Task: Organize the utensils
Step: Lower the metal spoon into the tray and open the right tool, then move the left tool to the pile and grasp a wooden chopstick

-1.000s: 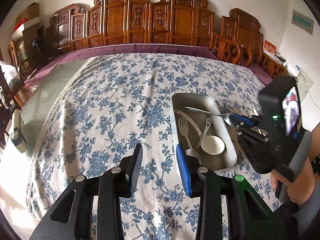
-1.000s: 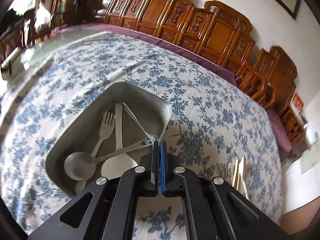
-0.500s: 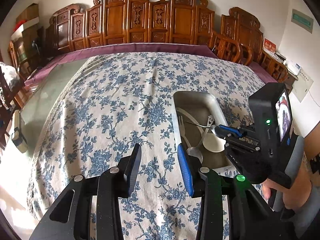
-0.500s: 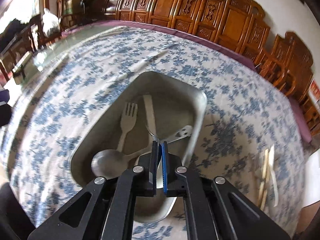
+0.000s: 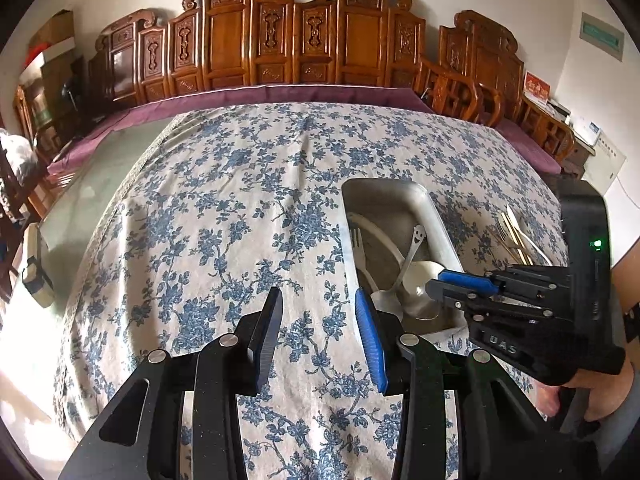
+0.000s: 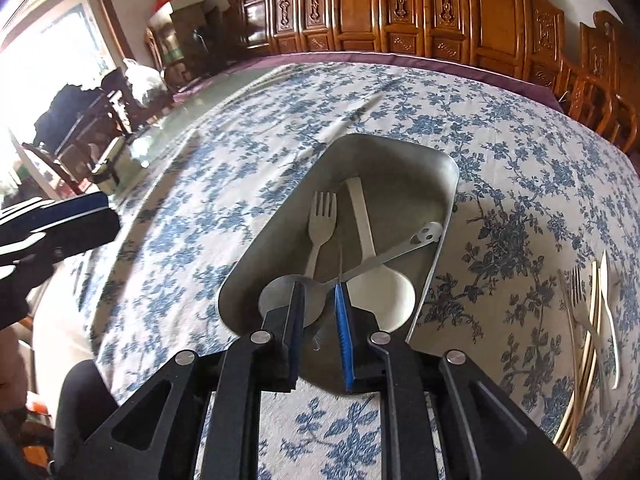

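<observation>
Right gripper (image 6: pixel 319 308), lower centre, has just been opening, nothing pinched; the spoon (image 6: pixel 289 298) under it might snag when it lifts off the tray (image 6: pixel 448 184).

Right gripper (image 6: pixel 319 312), jaws just opening, empty, above metal tray (image 6: pixel 400 160).

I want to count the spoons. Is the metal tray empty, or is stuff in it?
Not empty. The metal tray holds a pale fork, a pale spoon and a metal spoon with a smiley handle.
</observation>
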A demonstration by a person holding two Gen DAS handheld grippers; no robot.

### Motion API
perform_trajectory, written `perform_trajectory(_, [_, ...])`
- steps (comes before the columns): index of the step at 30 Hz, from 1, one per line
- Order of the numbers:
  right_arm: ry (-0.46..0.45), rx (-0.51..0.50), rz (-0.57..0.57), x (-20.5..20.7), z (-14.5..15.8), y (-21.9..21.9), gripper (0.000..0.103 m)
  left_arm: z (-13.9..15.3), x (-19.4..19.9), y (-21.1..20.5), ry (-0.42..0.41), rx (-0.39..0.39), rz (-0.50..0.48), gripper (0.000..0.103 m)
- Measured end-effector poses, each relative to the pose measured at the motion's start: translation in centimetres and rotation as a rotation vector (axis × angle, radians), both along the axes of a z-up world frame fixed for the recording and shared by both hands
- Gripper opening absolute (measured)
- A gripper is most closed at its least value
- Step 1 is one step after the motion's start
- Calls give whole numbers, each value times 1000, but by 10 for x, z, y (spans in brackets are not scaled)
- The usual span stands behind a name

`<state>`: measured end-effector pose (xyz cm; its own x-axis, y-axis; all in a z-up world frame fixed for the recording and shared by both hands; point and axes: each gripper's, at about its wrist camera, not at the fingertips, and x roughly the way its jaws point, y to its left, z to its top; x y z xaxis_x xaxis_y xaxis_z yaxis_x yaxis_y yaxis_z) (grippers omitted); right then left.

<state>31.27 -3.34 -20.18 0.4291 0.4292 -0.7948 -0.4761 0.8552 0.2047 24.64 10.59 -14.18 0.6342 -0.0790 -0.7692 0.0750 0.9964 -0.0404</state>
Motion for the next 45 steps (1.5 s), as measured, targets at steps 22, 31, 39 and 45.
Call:
perform_trajectory(22, [-81, -110, -198, -61, 27, -199, 33, 12, -1, -116, -34, -19, -145, 44])
perform_trajectory(31, [-62, -63, -307, -72, 7, -281, 33, -17, 13, -204, 30, 15, -240, 44])
perform_trajectory(39, [-22, -63, -300, -65, -15, -291, 33, -52, 27, -257, 111, 16, -271, 44])
perform_trajectory(45, [-18, -82, -320, -63, -19, -302, 33, -71, 42, -289, 159, -28, -267, 44])
